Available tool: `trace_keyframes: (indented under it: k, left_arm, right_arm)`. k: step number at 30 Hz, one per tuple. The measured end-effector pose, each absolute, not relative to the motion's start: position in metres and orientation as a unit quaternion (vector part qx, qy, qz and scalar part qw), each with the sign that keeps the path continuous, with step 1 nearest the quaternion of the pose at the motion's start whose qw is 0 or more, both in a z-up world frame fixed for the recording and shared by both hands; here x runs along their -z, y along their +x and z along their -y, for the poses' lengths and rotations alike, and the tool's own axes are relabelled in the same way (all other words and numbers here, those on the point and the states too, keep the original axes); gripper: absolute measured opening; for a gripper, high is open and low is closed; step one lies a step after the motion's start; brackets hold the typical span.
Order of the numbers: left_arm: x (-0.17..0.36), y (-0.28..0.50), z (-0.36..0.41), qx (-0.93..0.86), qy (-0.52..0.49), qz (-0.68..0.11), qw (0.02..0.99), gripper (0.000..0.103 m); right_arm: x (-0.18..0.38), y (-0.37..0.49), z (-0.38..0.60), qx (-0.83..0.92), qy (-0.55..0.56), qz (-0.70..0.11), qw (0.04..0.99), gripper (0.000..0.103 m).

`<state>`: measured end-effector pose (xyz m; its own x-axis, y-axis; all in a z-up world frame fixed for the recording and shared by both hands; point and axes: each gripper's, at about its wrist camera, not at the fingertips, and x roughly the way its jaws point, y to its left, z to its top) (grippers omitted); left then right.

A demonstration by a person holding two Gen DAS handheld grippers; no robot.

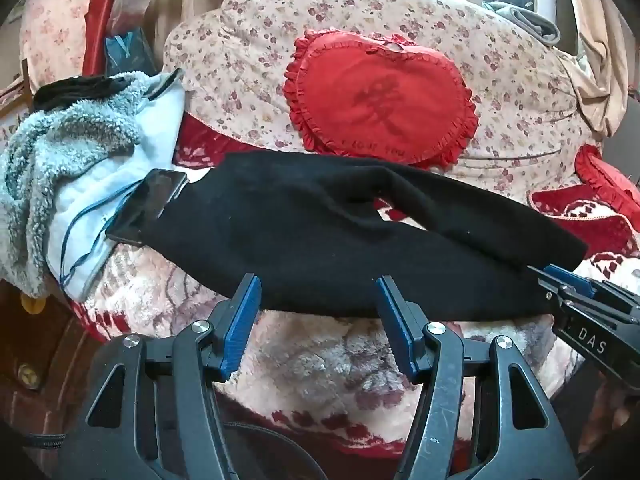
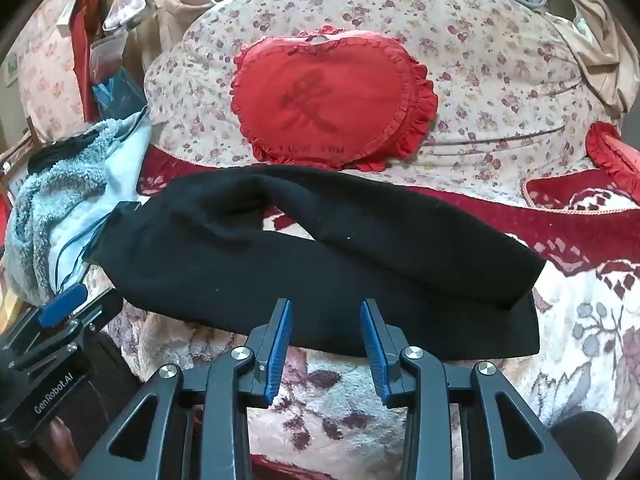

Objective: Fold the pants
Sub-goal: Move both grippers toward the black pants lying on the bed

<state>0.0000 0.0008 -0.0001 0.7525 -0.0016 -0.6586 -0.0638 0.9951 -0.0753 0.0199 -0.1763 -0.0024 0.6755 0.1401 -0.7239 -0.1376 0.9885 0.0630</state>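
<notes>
The black pants [image 1: 320, 232] lie across the fluffy patterned bedspread [image 1: 320, 360], legs laid roughly one over the other, running left to right. They also show in the right wrist view [image 2: 320, 264]. My left gripper [image 1: 318, 292] is open, its blue pads at the pants' near edge. My right gripper [image 2: 326, 316] is open, its tips at the near edge too. Neither holds cloth. The right gripper also shows at the right in the left wrist view [image 1: 568, 280]; the left gripper shows at the left in the right wrist view [image 2: 64, 304].
A red heart cushion [image 1: 380, 96] rests on a floral quilt [image 1: 240, 60] behind the pants. A grey fleece garment [image 1: 68, 160] and a dark phone [image 1: 148, 208] lie at the left. Another red cushion [image 1: 604, 176] sits at the right.
</notes>
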Motion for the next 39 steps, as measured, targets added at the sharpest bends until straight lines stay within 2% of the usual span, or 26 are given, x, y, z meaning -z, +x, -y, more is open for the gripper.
trace_keyframes:
  k: [31,39]
  left_arm:
    - [-0.007,0.025,0.001,-0.012,-0.042,-0.357,0.933,0.059]
    - [0.001,0.046,-0.001,-0.019,-0.036,-0.364,0.931,0.059]
  right_arm:
    - [-0.004,0.03,0.174,-0.077,-0.031,-0.401,0.912,0.034]
    - [0.0,0.056,0.175,-0.115,-0.016,-0.4,0.909,0.038]
